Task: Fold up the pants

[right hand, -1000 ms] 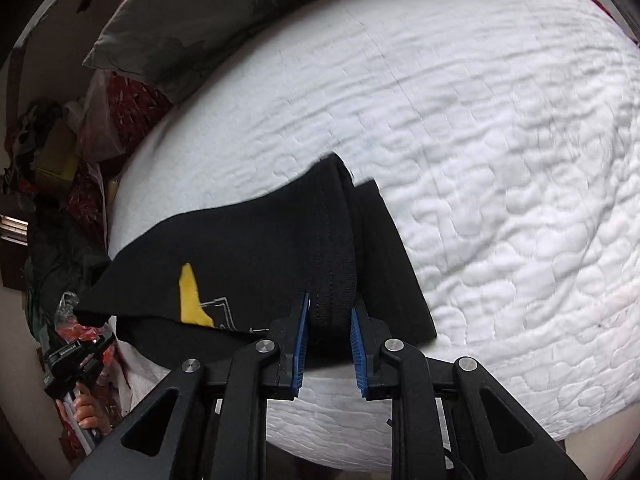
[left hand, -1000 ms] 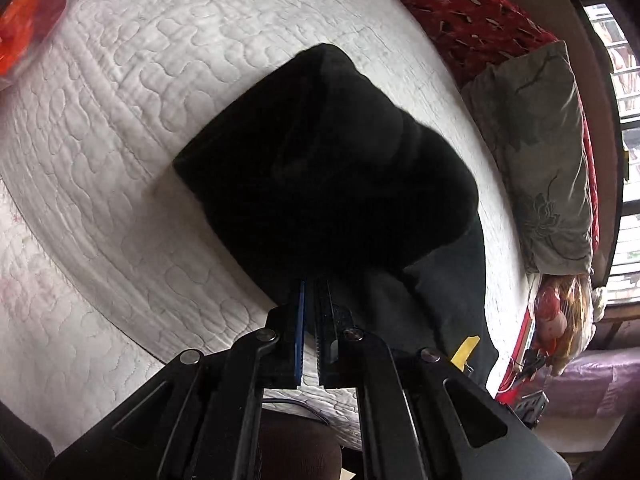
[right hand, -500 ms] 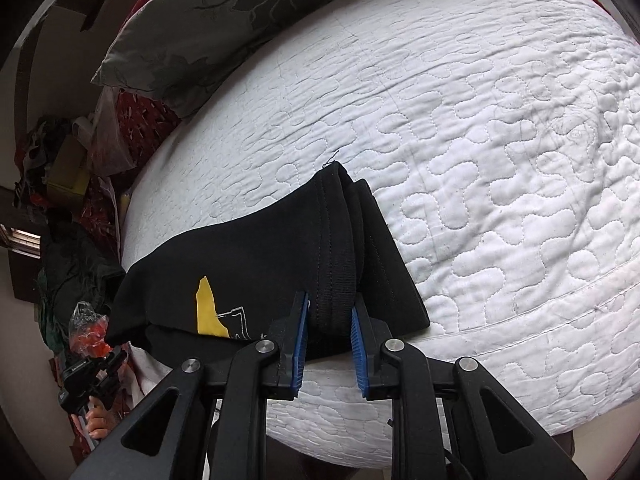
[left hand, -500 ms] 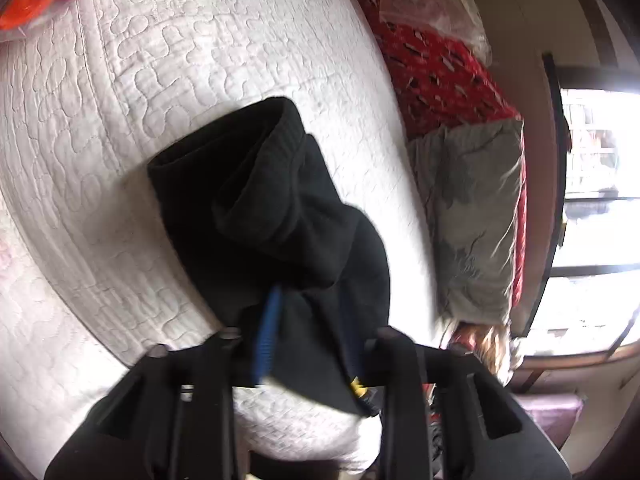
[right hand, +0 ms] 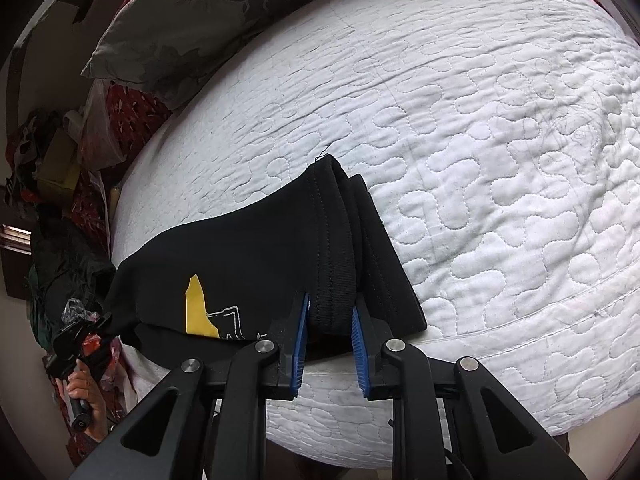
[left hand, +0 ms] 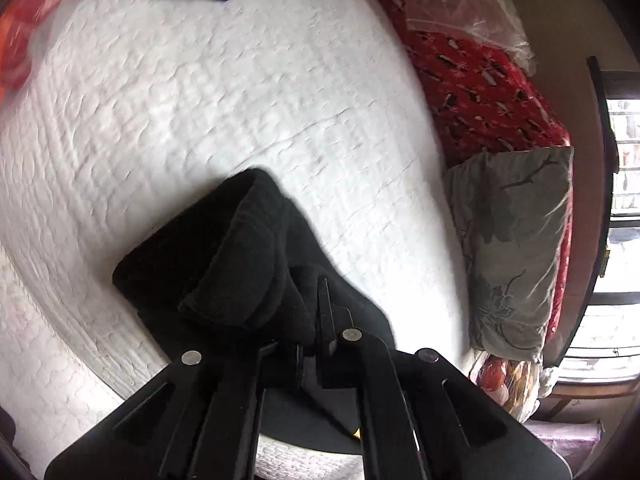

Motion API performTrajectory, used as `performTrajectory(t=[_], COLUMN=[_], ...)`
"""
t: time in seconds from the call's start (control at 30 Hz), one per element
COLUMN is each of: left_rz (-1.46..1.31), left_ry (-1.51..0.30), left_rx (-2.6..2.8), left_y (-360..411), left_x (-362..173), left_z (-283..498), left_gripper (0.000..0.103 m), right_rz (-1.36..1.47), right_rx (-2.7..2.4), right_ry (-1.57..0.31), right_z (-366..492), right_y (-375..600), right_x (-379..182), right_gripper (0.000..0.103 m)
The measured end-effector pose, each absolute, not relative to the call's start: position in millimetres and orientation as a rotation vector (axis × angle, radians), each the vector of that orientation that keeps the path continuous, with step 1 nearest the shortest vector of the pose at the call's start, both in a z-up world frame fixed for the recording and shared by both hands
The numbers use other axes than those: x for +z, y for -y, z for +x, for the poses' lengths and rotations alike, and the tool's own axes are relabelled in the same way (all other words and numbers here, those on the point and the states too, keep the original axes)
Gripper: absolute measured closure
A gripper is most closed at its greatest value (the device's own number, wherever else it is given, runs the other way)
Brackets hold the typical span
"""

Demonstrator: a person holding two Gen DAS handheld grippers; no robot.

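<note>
- Pants: one pair, black, thick soft fabric, folded into several layers; a stitched hem band runs along the raised edge in the right wrist view; a yellow patch with thin white line print sits on the upper layer.
- Placement: on the white quilted mattress, at its near edge, part of the cloth reaching over that edge.
- Right gripper: one, black frame, two blue pads; jaws narrowly parted and clamped on the bunched hem band.
- Left gripper: one, black frame; jaws pressed together after a brief opening and closing; black cloth bunches around the tips, but whether any is caught between them cannot be told.
- Pillow: one, grey with a dark flower print, at the mattress's far side edge.
- Red patterned cloth: one piece, beside the pillow.
- Person's hand: one, on the handle of the other gripper beyond the mattress corner.
</note>
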State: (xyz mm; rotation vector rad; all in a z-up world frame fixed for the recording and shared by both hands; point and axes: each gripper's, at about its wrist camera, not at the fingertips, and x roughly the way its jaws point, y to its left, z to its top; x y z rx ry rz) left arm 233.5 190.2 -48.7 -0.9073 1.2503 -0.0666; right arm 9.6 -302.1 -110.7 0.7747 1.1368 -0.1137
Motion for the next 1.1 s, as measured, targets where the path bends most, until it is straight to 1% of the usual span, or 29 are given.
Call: performTrajectory(t=[0.1,0.17,0.23,0.3,0.4,0.5,0.6,0.67,0.73,0.83,0.9,0.93,0.97,1.03,1.07,1.1], left_rz=[-0.878,-0.837,-0.823,-0.813,-0.826,-0.976,-0.976,-0.941,-0.925,-0.889,-0.904,-0.924,-0.950,-0.966,-0.936,-0.889], left_ry=[-1.136,-1.108,-1.149,-1.193,-1.263,-1.338,-1.344,-1.307,-1.279,-1.330,-1.378,-1.387,-1.385,-1.377,-1.374,-1.363], left_rx=[-0.167,-0.209,-0.240,-0.251,-0.190,-0.164,-0.155,-0.173,-0.188,-0.151,-0.131,-0.129,-0.123,-0.122,-0.111,-0.098], left_y=[-189.5,-190.3,-193.4,-199.1,-217.4,-241.0,-244.0,-241.1,-238.8,-235.5,-236.8,-238.7,-241.9,-245.9,-246.6,-248.2], left_x=[-5.0,-1.4,-21.6,-48.7,-93.3,-128.5,-125.4,-109.5,-101.8,-121.1,-142.3,-149.8,-153.5,-150.0,-144.8,-138.4], left_z=[238.4,227.9,212.8,200.6,182.7,171.7,171.3,168.8,165.3,159.7,156.6,154.2,151.8,148.6,146.7,143.0], left_gripper=[0.101,0.101,0.101,0.101,0.102,0.102,0.102,0.102,0.102,0.101,0.101,0.100,0.095,0.094,0.086,0.077], right_rz=[0.805,0.840,0.822,0.805,0.823,0.826,0.874,0.900,0.910,0.892,0.874,0.876,0.886,0.877,0.857,0.849], right_rx=[-0.119,-0.091,-0.059,-0.046,-0.033,-0.071,-0.112,-0.108,-0.079,-0.057,-0.076,-0.085,-0.098,-0.120,-0.131,-0.130], right_ry=[-1.089,-0.999,-0.961,-0.968,-1.018,-1.100,-1.144,-1.125,-1.081,-1.038,-1.065,-1.087,-1.107,-1.150,-1.163,-1.163], right_z=[25.6,31.9,34.0,29.1,13.8,-0.3,-6.5,-7.5,-8.4,-12.9,-15.8,-17.3,-21.1,-22.9,-23.0,-23.3], right_y=[312.9,319.4,318.7,315.7,312.9,313.8,322.1,325.6,326.2,328.0,328.3,327.9,328.9,326.4,324.3,322.8], right_x=[-90.5,-63.8,-45.4,-42.8,-63.5,-98.1,-123.6,-121.8,-108.0,-89.9,-95.8,-103.7,-113.0,-130.3,-134.7,-136.0], right_gripper=[0.083,0.084,0.084,0.084,0.084,0.084,0.084,0.084,0.084,0.084,0.083,0.083,0.083,0.082,0.082,0.078])
